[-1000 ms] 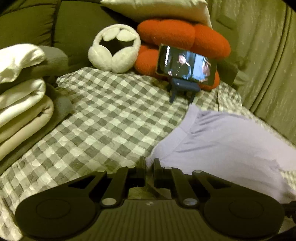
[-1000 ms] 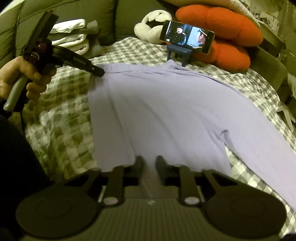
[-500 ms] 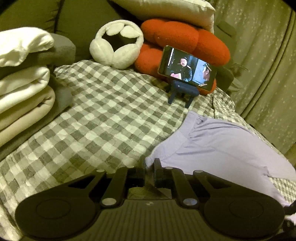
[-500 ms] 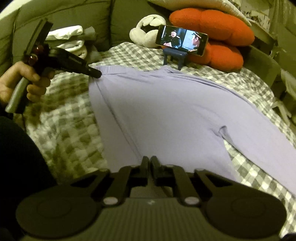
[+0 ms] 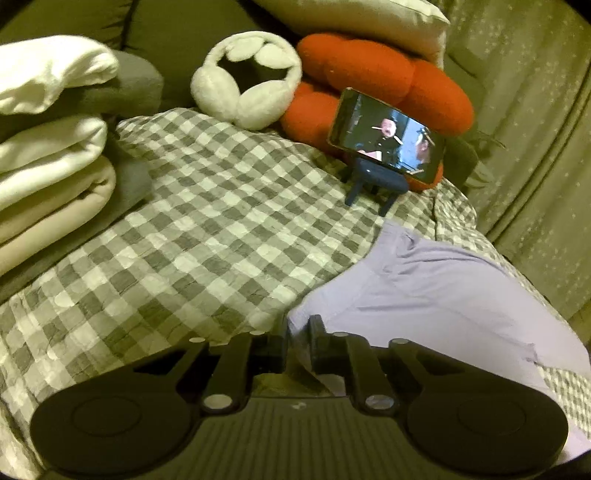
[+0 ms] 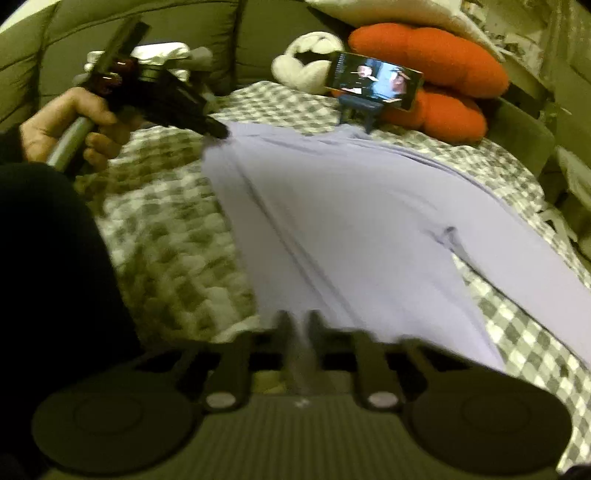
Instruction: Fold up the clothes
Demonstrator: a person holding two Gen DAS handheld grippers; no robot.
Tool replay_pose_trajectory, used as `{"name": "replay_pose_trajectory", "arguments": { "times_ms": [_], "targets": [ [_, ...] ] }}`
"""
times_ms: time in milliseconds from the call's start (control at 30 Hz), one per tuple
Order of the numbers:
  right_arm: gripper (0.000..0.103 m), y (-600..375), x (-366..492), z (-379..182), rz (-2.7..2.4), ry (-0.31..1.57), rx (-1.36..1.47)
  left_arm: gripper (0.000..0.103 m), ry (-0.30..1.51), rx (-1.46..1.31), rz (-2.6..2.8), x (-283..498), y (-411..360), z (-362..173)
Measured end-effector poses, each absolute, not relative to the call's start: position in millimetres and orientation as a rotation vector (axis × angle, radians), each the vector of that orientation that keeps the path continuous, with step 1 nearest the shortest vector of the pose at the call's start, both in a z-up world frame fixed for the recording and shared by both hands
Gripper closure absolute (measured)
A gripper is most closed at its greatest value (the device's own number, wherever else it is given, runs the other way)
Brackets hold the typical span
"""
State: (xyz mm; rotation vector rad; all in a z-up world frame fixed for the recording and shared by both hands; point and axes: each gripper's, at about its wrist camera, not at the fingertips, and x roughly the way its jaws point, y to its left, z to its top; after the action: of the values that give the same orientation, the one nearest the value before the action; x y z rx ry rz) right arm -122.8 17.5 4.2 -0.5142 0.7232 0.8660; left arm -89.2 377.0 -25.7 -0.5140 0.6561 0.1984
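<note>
Grey and white checked blanket [image 5: 207,236] spread over the bed. On it, a phone [image 5: 386,136] showing a video, propped on a small dark blue stand [image 5: 373,181]. Behind, fluffy white earmuffs [image 5: 245,79] beside an orange plush cushion [image 5: 384,77], cream pillow [image 5: 354,18] on top. Green curtain [image 5: 535,110] far right.

Black grippers [image 5: 298,328] w/ round discs, silver pins; black sleeve [image 6: 55,258].
</note>
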Motion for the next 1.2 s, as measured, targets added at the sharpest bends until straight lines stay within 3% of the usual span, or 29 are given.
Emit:
{"name": "replay_pose_trajectory", "arguments": {
  "times_ms": [333,367,400,467,533,600,633,667,933,1000,1033,1067,1100,1200],
  "targets": [
    [0.095,13.8,-145.4,5.9,0.82,0.665,-0.547,0.094,0.661,-0.543,0.174,-92.8,379.3,-26.2],
    [0.087,13.1,-148.5,6.7,0.824,0.654,-0.557,0.094,0.659,-0.543,0.175,-93.6,379.2,-26.1],
    [0.071,12.4,-151.6,7.5,0.827,0.643,-0.566,0.094,0.657,-0.544,0.176,-93.9,379.2,-26.1],
    [0.059,11.0,-157.8,9.1,0.835,0.621,-0.585,0.094,0.655,-0.545,0.178,-94.6,379.0,-26.2],
    [0.062,8.8,-158.9,7.9,0.823,0.637,-0.583,0.094,0.652,-0.545,0.18,-95.3,378.9,-26.2],
    [0.087,6.6,-159.5,6.5,0.81,0.656,-0.579,0.094,0.649,-0.543,0.183,-95.9,378.6,-25.9],
    [0.089,5.4,-159.8,5.8,0.803,0.665,-0.576,0.094,0.646,-0.539,0.185,-96.2,378.2,-25.2],
    [0.099,4.3,-160.2,5.1,0.797,0.675,-0.574,0.094,0.642,-0.537,0.185,-96.6,378.1,-24.6],
    [0.098,-1.5,-167.2,7.3,0.792,0.695,-0.528,0.094,0.645,-0.529,0.172,-101.2,374.8,-20.0],
    [0.094,-5.3,-164.3,10.7,0.769,0.692,-0.496,0.093,0.646,-0.527,0.169,-102.4,373.9,-18.8],
    [0.09,-6.3,-164.4,11.4,0.761,0.681,-0.507,0.09,0.646,-0.526,0.168,-103.0,373.5,-18.2],
    [0.075,-7.2,-164.8,11.8,0.754,0.669,-0.522,0.083,0.647,-0.525,0.166,-103.6,373.0,-17.6],
    [0.067,-8.1,-165.2,12.3,0.746,0.657,-0.536,0.076,0.648,-0.525,0.164,-104.1,372.6,-17.1],
    [0.068,-10.6,-163.6,5.7,0.729,0.67,-0.582,0.065,0.655,-0.514,0.166,-104.5,369.8,-16.8]
  ]
}}
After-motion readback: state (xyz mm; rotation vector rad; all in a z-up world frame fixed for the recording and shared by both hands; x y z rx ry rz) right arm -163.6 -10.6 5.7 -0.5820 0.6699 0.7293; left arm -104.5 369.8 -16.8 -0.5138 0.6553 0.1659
